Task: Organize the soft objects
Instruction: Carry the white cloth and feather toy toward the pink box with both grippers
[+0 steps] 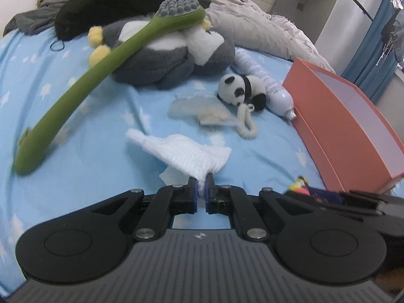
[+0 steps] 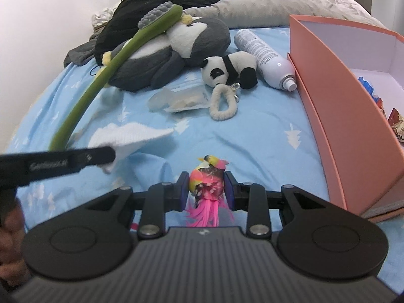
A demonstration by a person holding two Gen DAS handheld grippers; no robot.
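My left gripper (image 1: 201,185) is shut on a corner of a white knitted cloth (image 1: 186,151), which trails over the blue bedsheet; the cloth also shows in the right wrist view (image 2: 131,136). My right gripper (image 2: 206,186) is shut on a pink feathered toy bird (image 2: 208,179) just above the sheet, left of the orange box (image 2: 335,106). A small panda plush (image 1: 242,91) (image 2: 227,72) with a fuzzy loop (image 2: 223,103) lies ahead. A large grey-and-white plush (image 1: 171,58) (image 2: 176,50) lies behind it, with a green long-handled brush (image 1: 83,83) (image 2: 101,75) leaning on it.
A white spray can (image 2: 265,58) lies against the orange box (image 1: 348,126), which holds several small items (image 2: 394,123). A clear plastic packet (image 2: 179,101) lies on the sheet. Black clothes (image 1: 121,2) and a grey duvet (image 2: 277,2) pile at the back.
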